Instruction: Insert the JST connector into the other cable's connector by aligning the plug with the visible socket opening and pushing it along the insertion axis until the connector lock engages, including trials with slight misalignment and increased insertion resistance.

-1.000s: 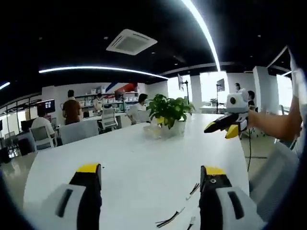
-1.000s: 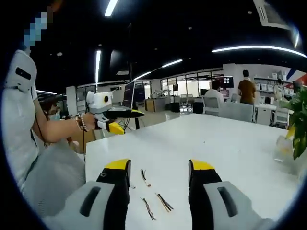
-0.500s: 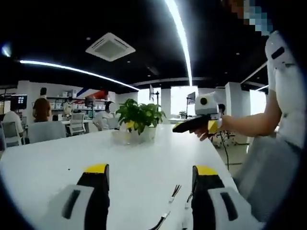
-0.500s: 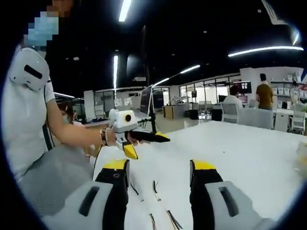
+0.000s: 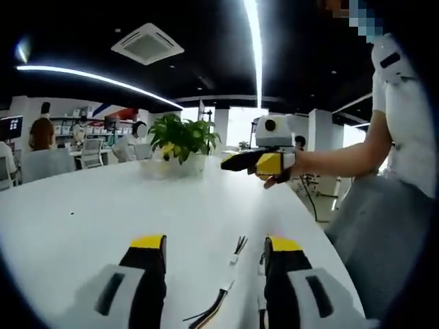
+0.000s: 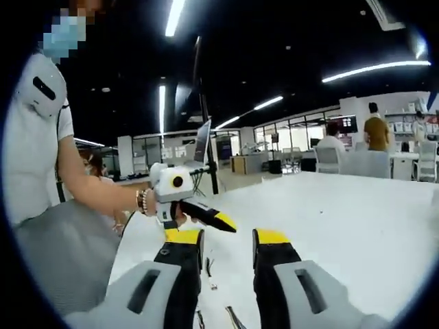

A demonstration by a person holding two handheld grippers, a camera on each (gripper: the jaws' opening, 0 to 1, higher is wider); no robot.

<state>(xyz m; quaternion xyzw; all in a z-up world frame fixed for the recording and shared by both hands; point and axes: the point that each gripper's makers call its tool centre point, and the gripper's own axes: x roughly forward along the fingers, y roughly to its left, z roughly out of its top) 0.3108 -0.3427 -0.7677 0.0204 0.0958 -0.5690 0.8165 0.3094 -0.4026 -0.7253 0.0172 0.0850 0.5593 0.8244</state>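
Nothing is joined yet. The left tongs (image 5: 209, 248) hang spread and empty above the white surface (image 5: 103, 205), with the cables (image 5: 230, 277) lying loose between their jaws at six o'clock. The right tongs (image 6: 228, 240) are parted too, a narrower gap, holding nothing. Picking up, aligning and pushing home all remain.

Left claw (image 6: 218, 221) above white table (image 6: 357, 219)

Both grippers (image 5: 214, 264) (image 6: 228, 240) aloft, jaws apart, seemingly empty.
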